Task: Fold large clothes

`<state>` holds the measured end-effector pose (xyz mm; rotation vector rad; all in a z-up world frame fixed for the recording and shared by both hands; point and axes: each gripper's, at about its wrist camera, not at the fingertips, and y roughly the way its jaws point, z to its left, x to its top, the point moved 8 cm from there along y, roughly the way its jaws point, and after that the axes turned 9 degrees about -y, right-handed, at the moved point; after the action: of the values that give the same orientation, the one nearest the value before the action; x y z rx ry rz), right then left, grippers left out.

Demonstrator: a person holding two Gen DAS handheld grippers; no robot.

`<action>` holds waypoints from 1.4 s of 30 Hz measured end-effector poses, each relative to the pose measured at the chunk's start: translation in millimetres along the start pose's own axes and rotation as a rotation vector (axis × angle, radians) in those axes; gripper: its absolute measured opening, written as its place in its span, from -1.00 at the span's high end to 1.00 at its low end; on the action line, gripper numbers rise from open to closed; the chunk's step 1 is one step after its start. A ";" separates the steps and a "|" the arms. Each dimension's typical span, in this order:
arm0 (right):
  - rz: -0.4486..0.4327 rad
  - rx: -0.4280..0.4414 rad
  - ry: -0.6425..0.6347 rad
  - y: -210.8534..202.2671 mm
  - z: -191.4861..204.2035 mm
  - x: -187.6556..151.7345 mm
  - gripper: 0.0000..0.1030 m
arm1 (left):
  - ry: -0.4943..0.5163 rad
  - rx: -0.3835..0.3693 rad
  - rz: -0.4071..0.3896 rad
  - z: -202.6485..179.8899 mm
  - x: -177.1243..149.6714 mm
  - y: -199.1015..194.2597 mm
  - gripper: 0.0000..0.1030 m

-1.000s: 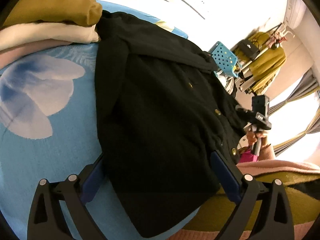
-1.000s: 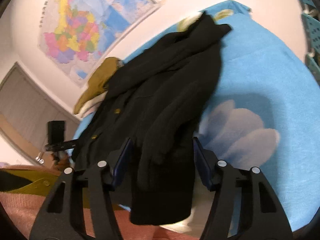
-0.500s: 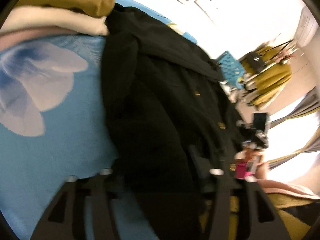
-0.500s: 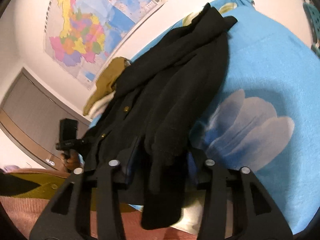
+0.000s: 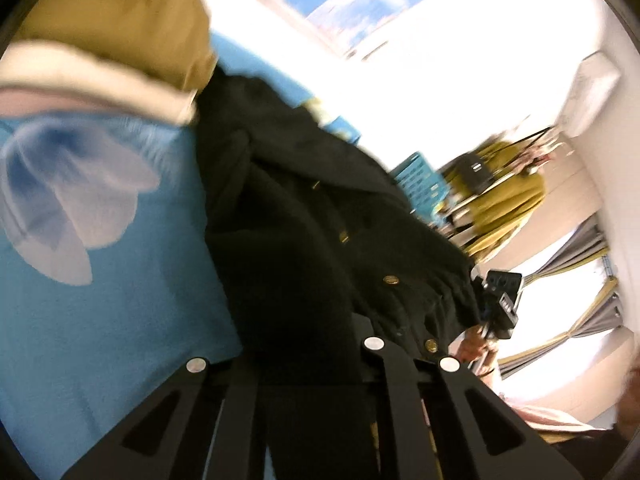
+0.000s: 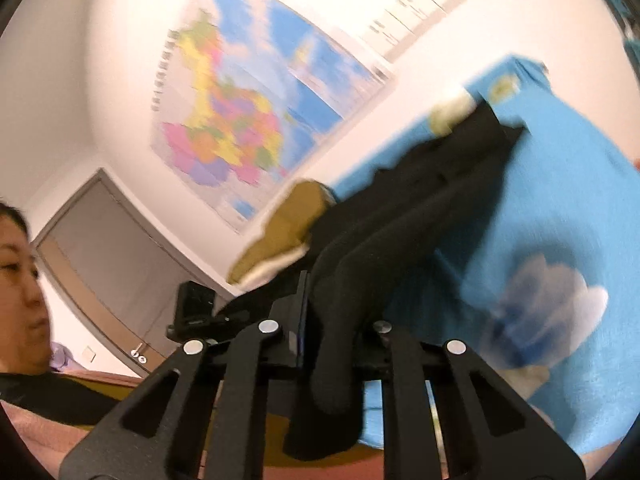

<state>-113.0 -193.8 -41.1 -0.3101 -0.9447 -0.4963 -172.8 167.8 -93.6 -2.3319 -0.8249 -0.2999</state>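
A black coat [image 5: 320, 240] with gold buttons lies along a blue bedsheet [image 5: 120, 320] printed with white flowers. My left gripper [image 5: 304, 344] is shut on the coat's near hem, which bunches between the fingers and lifts off the sheet. In the right wrist view the coat [image 6: 400, 220] runs away toward the wall. My right gripper [image 6: 340, 332] is closing its jaws on a thick fold of the coat's edge, and the pads press the cloth, which hangs down below them. The other gripper [image 6: 196, 312] shows at the coat's far side.
Folded mustard, cream and pink clothes [image 5: 120, 40] are stacked on the sheet beside the coat's collar. A blue basket [image 5: 416, 180] and a rack of hanging clothes [image 5: 504, 192] stand beyond the bed. A wall map [image 6: 248, 120], a grey door [image 6: 100, 248] and a person [image 6: 24, 380] are in view.
Both grippers went from open around the coat's near edge to shut on it. Both have risen, pulling the hem up, and the views have tipped upward.
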 end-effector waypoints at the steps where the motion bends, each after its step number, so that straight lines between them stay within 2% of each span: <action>1: -0.012 0.014 -0.029 -3.5 13.3 5.1 0.76 | 0.015 0.000 -0.022 -6.6 1.2 -7.5 0.86; 6: -0.068 0.073 -0.107 -28.6 50.3 12.0 0.76 | 0.047 -0.090 -0.115 -31.9 -0.1 -50.9 0.86; 9: -0.001 0.032 -0.081 -27.9 40.9 -10.2 0.76 | 0.054 -0.104 -0.140 -26.1 -6.4 -61.9 0.85; 12: 0.083 -0.014 0.008 -18.1 17.1 -41.4 0.75 | -0.014 -0.065 -0.054 1.5 -11.8 -42.3 0.85; 14: 0.102 -0.018 0.040 -16.8 10.6 -52.5 0.75 | -0.056 -0.028 0.000 16.5 -16.4 -27.7 0.85; 16: 0.097 -0.023 0.042 -20.0 12.1 -51.6 0.74 | -0.075 -0.047 -0.001 19.7 -12.7 -27.3 0.85; 21: 0.054 -0.012 0.012 -20.6 22.3 -28.5 0.74 | -0.041 -0.066 -0.036 4.6 2.7 -38.3 0.85; 30: -0.020 -0.006 0.067 -7.8 4.6 26.6 0.74 | 0.008 -0.035 -0.017 -16.4 47.0 -38.7 0.85; 35: -0.034 -0.015 0.117 6.1 -19.8 62.5 0.68 | 0.003 0.003 -0.002 -29.7 91.9 -29.7 0.84; 40: -0.011 -0.055 0.191 36.8 -66.8 98.2 0.65 | -0.008 0.058 0.011 -32.6 150.4 -2.4 0.84; 42: -0.002 -0.072 0.258 51.8 -92.3 108.1 0.65 | -0.041 0.085 0.022 -27.9 177.4 15.8 0.83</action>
<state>31.1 -221.5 -4.4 -0.3016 -0.6779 -0.5586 -25.1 226.4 -8.5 -2.2729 -0.8154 -0.2046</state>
